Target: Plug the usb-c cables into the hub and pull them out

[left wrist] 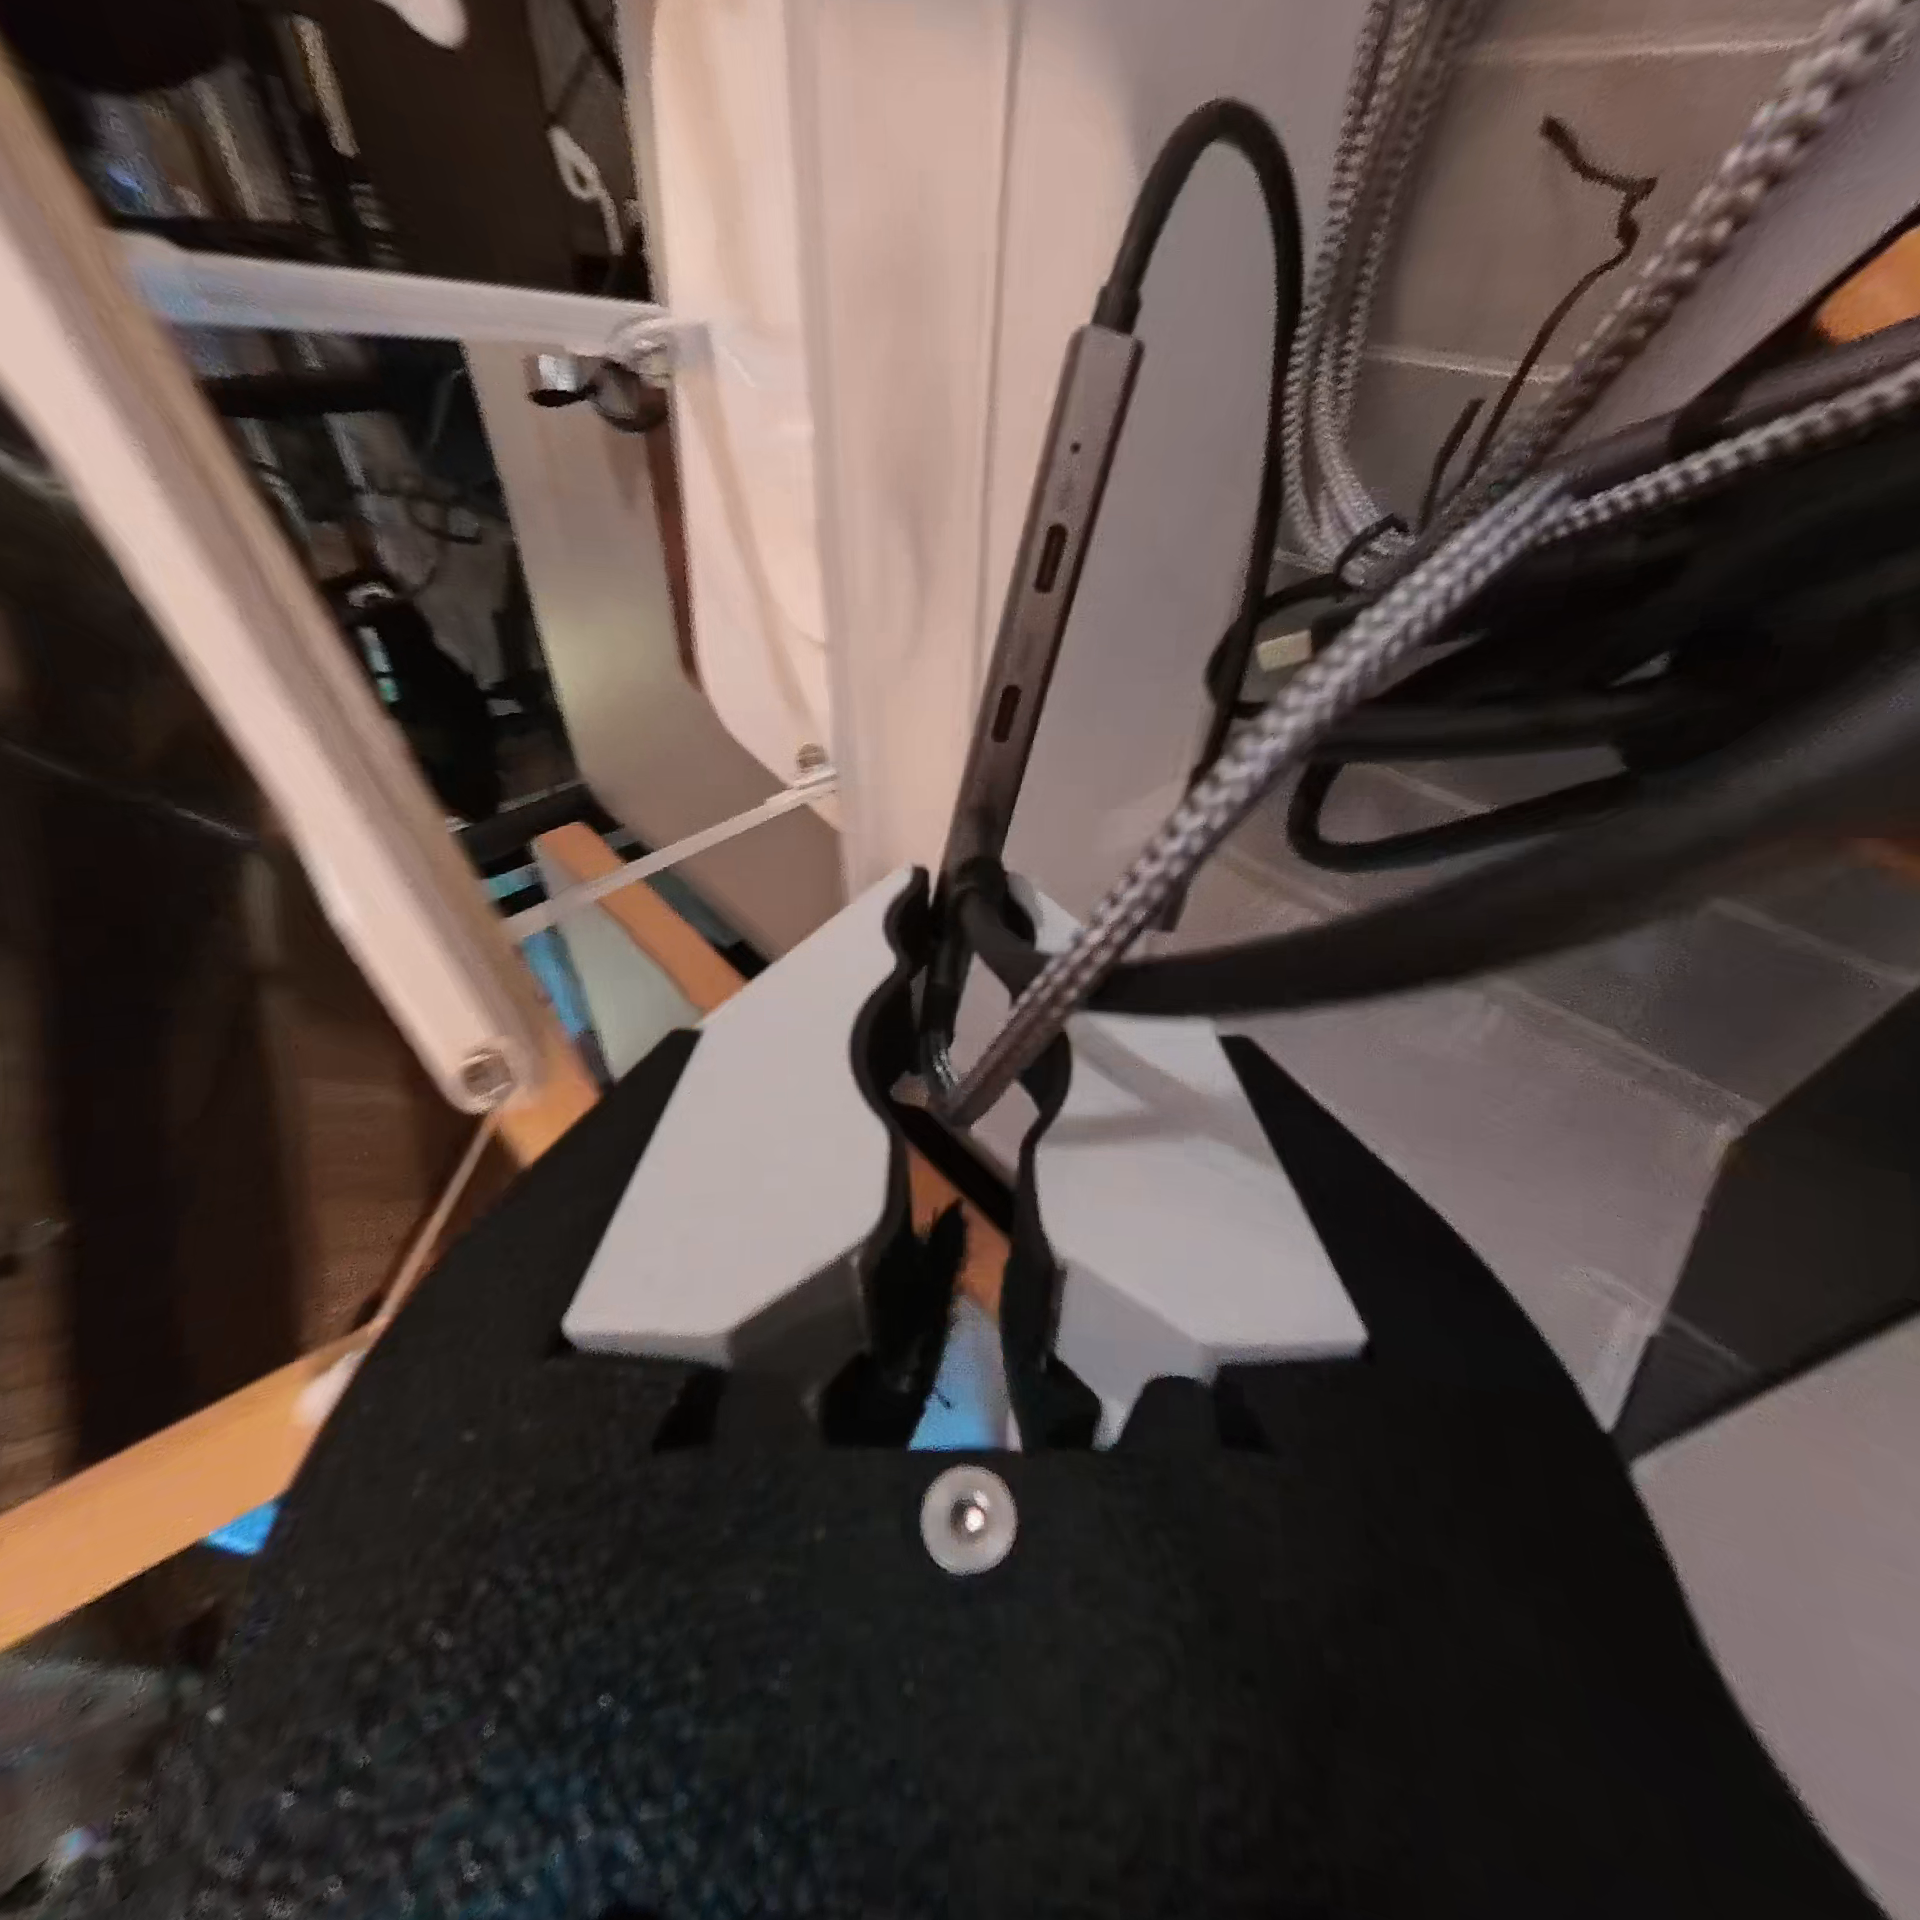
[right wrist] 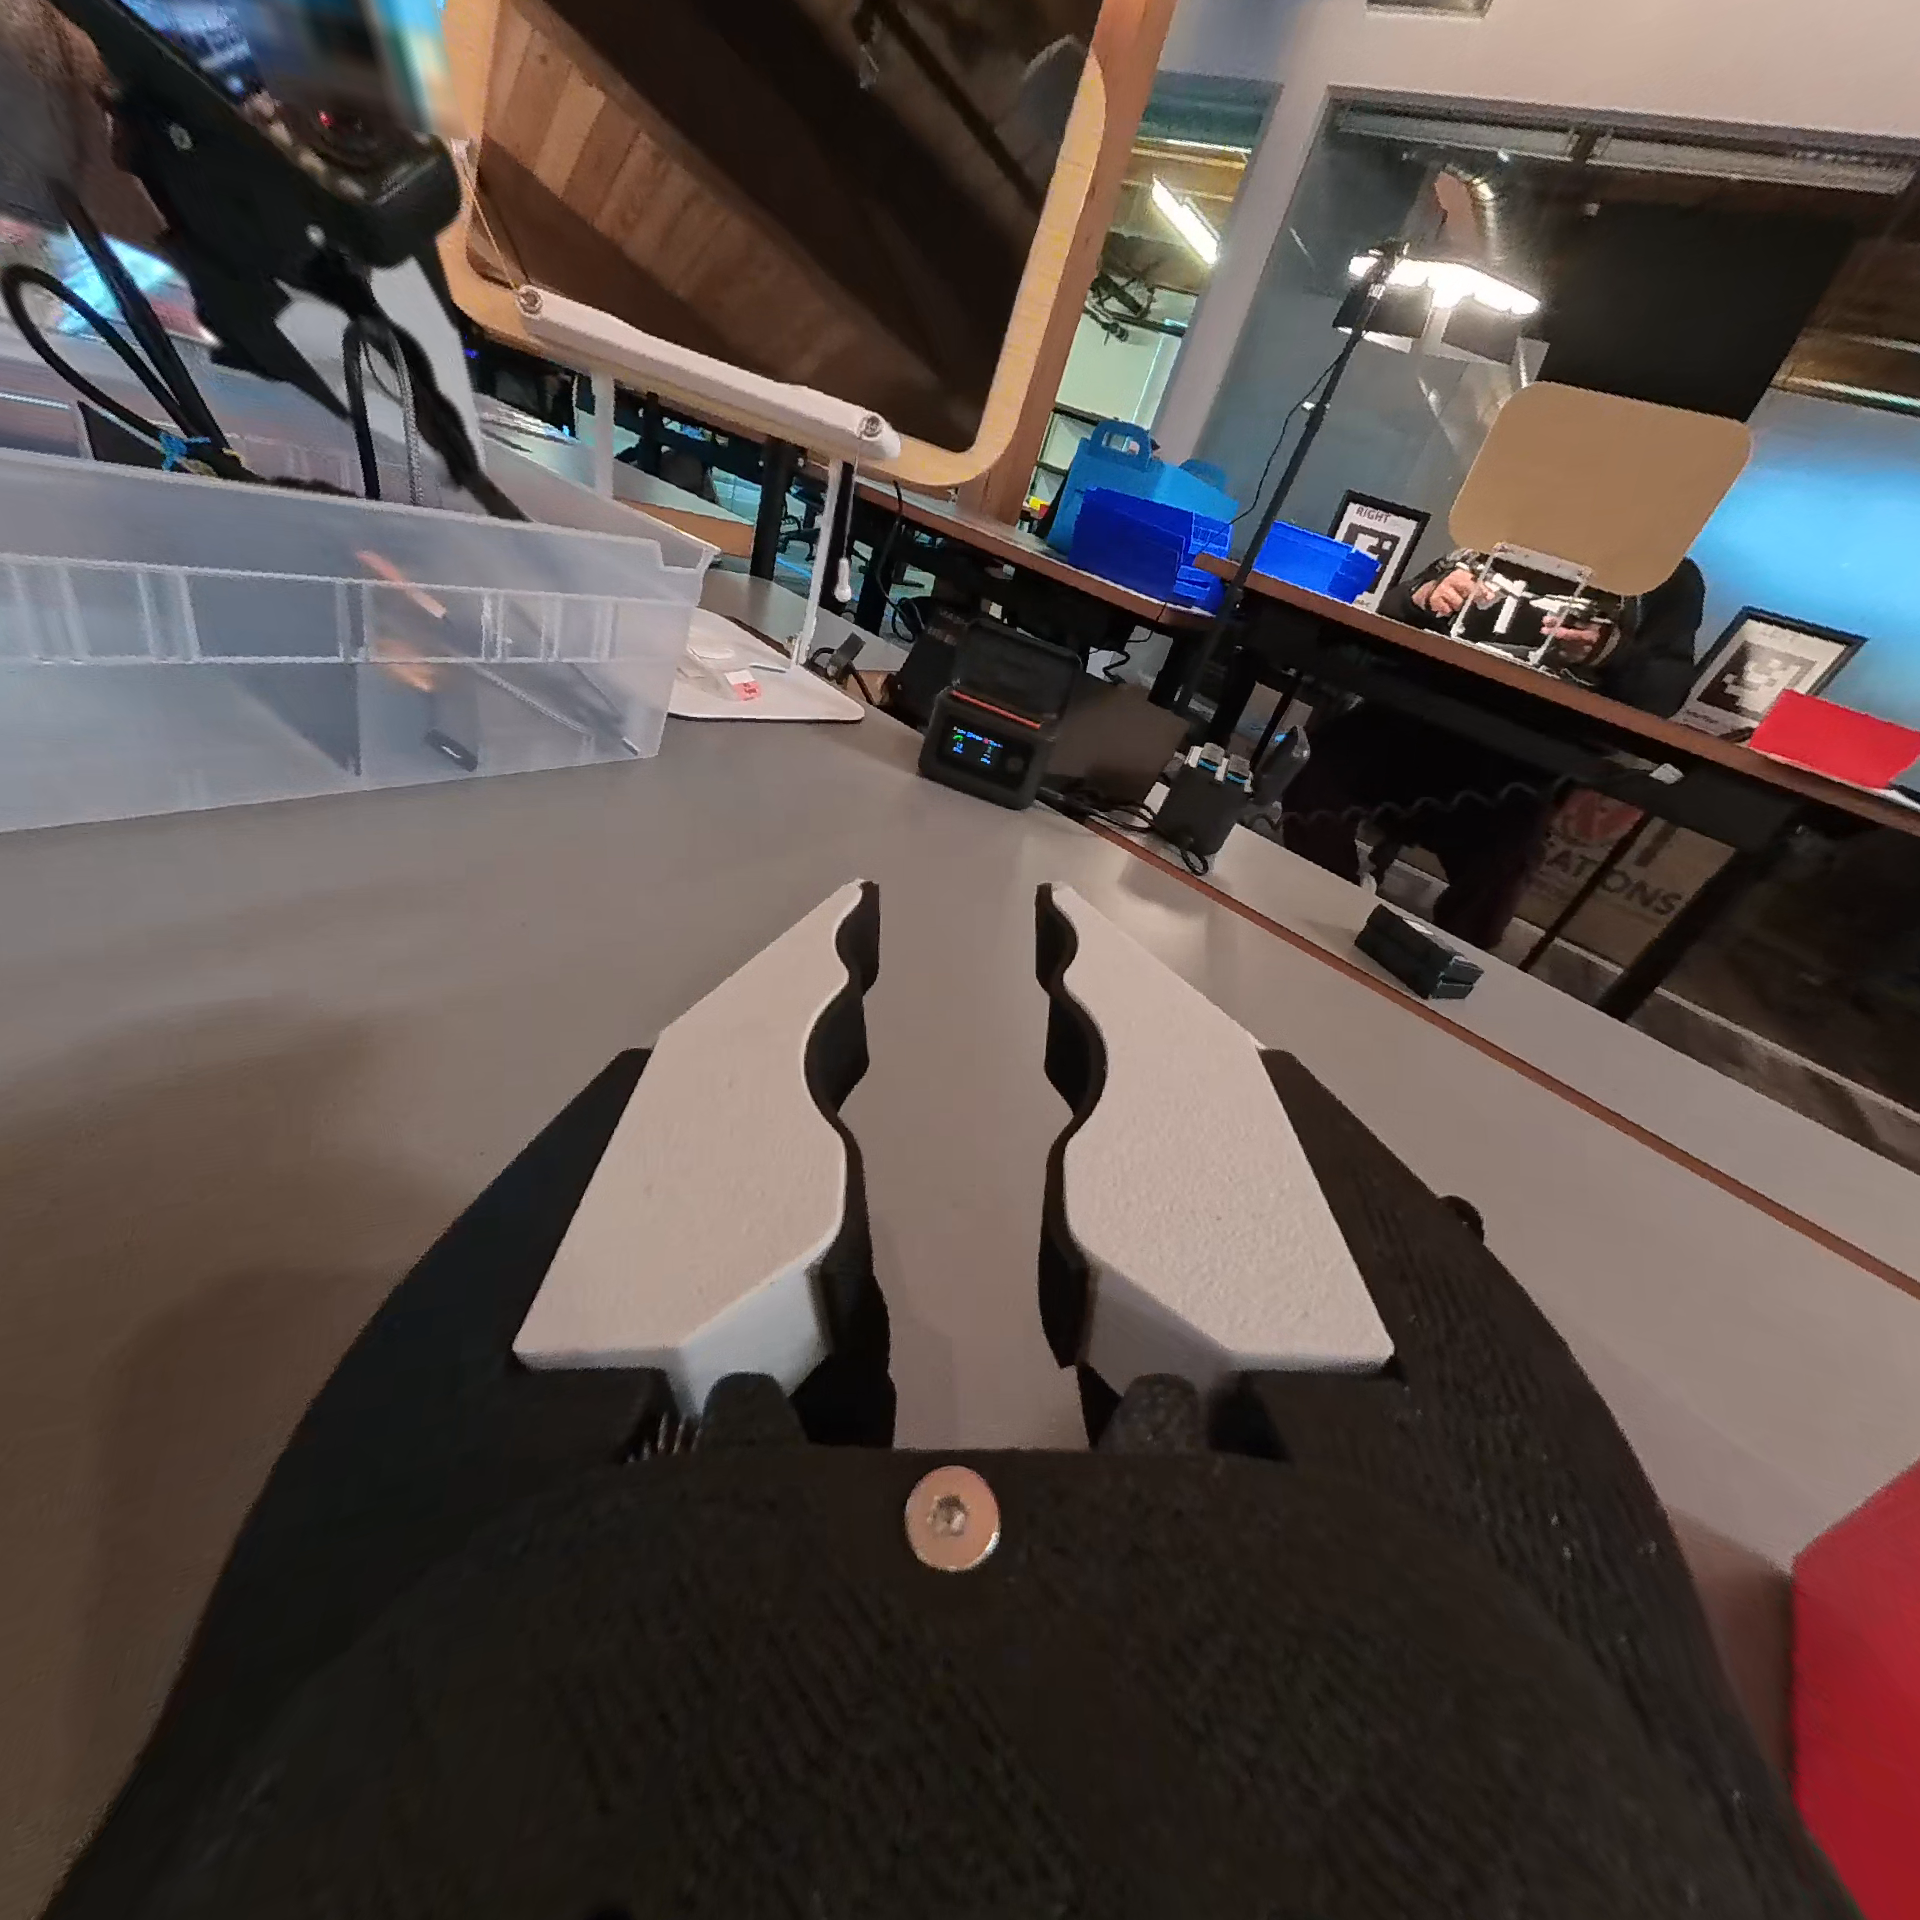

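Note:
My left gripper (left wrist: pixel 961 914) is shut on the lower end of a slim grey usb-c hub (left wrist: pixel 1049 540), which sticks up and away from the jaws. Two empty ports show on the hub's side. The hub's own black lead (left wrist: pixel 1236 135) loops at its far end. A grey braided cable (left wrist: pixel 1247 748) and a thick black cable (left wrist: pixel 1351 956) run from between the jaws off to the right. My right gripper (right wrist: pixel 956 914) is open and empty, low over the grey table (right wrist: pixel 312 1039). In the right wrist view the cables (right wrist: pixel 405 416) hang over a clear plastic bin (right wrist: pixel 312 644).
A black device with a small screen (right wrist: pixel 987 738), a charger block (right wrist: pixel 1216 790) and a small black box (right wrist: pixel 1418 961) sit near the table's far edge. A red block (right wrist: pixel 1849 1662) is at my right. A white stand base (right wrist: pixel 769 696) is beside the bin. A person (right wrist: pixel 1558 623) sits at a far table. One gripper's finger ends stand about 40 cm off the other's. The red block (right wrist: pixel 1849 1662) is about 25 cm from my right fingertips.

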